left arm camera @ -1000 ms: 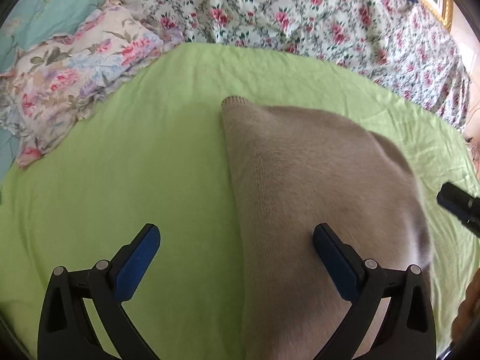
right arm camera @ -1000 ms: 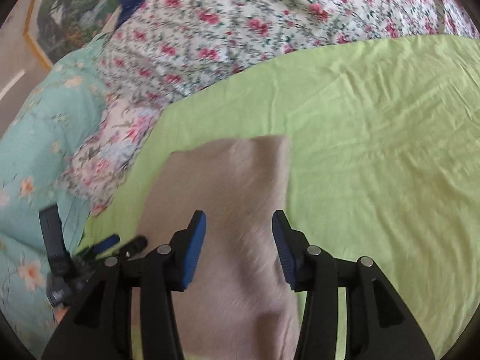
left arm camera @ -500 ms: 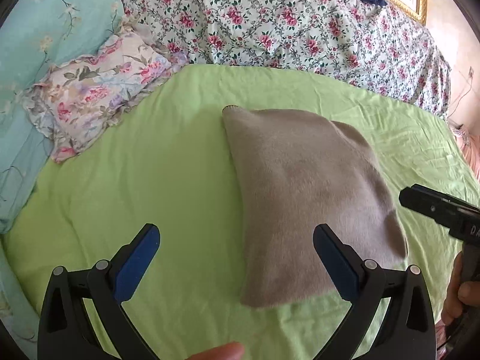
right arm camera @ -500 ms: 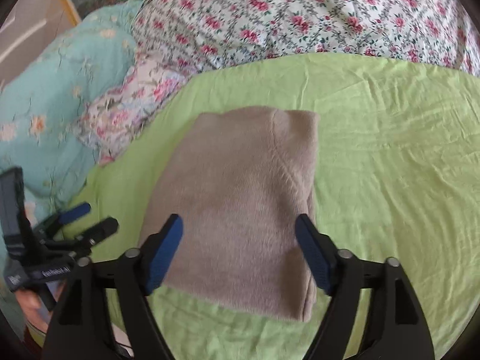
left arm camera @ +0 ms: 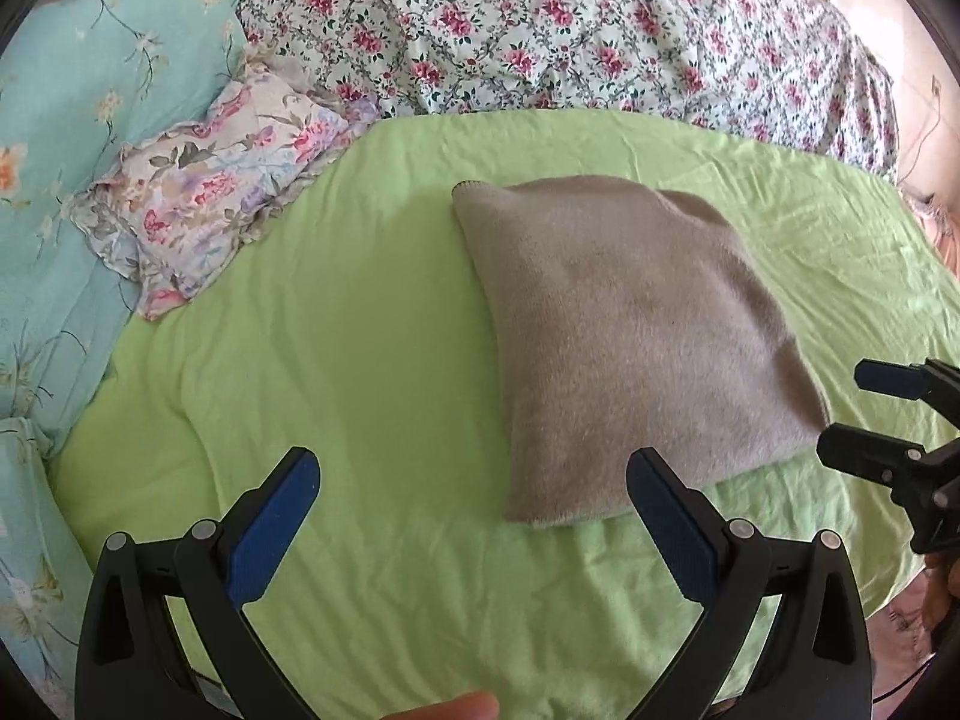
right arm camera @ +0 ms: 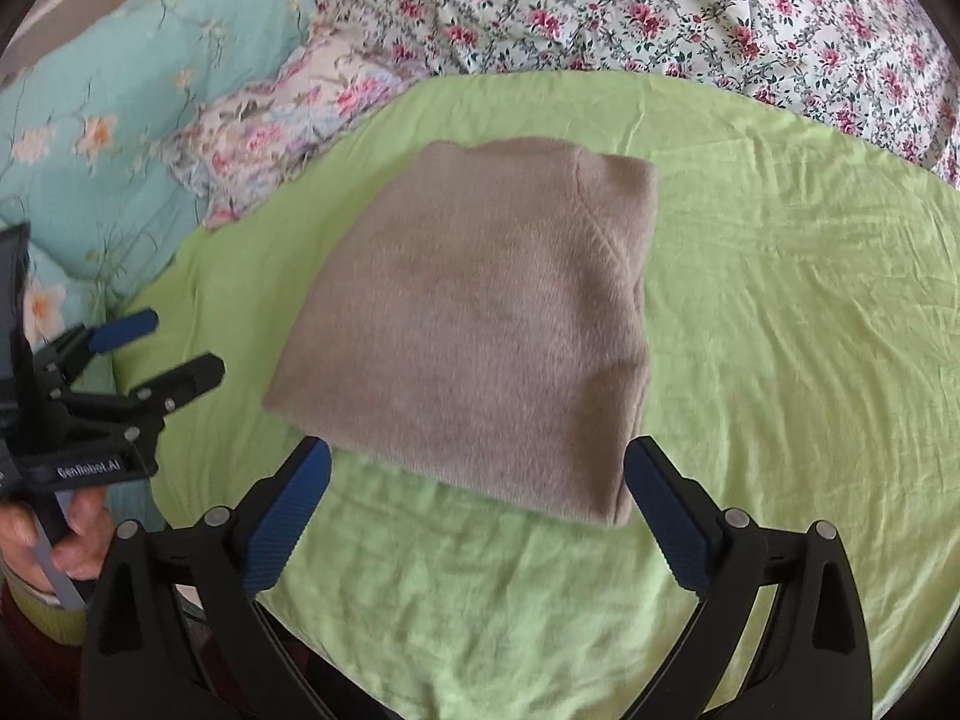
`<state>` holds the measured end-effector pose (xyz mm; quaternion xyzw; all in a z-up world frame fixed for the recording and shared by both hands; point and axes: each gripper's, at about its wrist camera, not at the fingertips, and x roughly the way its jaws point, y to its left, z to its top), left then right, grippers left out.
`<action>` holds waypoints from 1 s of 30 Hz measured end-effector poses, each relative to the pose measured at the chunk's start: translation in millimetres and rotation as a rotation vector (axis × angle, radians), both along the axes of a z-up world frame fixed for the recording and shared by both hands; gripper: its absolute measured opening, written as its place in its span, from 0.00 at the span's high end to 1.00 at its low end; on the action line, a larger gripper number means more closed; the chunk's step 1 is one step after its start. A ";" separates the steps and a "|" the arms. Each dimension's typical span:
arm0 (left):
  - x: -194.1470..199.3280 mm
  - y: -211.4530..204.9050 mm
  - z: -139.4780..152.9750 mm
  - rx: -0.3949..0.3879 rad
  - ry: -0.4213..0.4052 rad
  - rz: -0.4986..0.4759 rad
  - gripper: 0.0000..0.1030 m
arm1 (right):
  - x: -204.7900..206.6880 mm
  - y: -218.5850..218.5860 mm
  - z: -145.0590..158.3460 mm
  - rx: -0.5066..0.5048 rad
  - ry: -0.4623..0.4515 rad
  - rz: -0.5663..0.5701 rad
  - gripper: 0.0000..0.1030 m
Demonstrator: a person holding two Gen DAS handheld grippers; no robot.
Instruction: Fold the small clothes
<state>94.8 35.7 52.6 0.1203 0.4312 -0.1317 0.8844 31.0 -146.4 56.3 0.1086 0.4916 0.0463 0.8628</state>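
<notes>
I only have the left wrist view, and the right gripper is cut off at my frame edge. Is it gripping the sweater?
Observer: No. The right wrist view shows the right gripper wide open with nothing between its pads. The folded beige sweater lies free on the green sheet.
Operator: My right finger overlaps the sweater in my picture. Is my gripper touching it?
Observer: No. From the right wrist view the left gripper sits off the sweater's left side, with bare sheet between them.
Operator: How does the sweater's right edge look?
Observer: Fairly straight, with a diagonal sleeve seam showing on top beside it.
</notes>
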 end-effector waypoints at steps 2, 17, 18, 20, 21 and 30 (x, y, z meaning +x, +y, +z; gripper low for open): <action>-1.4 -0.2 1.5 0.009 -0.005 -0.005 0.01 | -1.6 1.7 -0.9 -0.014 0.008 0.001 0.04; -13.3 -5.2 9.8 0.038 -0.032 -0.033 0.01 | -16.1 -4.1 14.4 -0.012 -0.024 -0.038 0.04; -14.2 -5.6 10.9 0.037 -0.035 -0.034 0.01 | -16.9 -5.1 15.8 -0.013 -0.027 -0.041 0.04; -15.7 -5.4 12.9 0.032 -0.041 -0.034 0.01 | -18.7 -6.0 18.7 -0.014 -0.034 -0.045 0.04; -15.2 -5.3 13.7 0.029 -0.043 -0.035 0.01 | -18.6 -6.8 19.4 -0.013 -0.036 -0.043 0.04; -20.2 -6.7 16.3 0.034 -0.059 -0.045 0.01 | -17.9 0.0 17.3 -0.020 -0.024 -0.021 0.03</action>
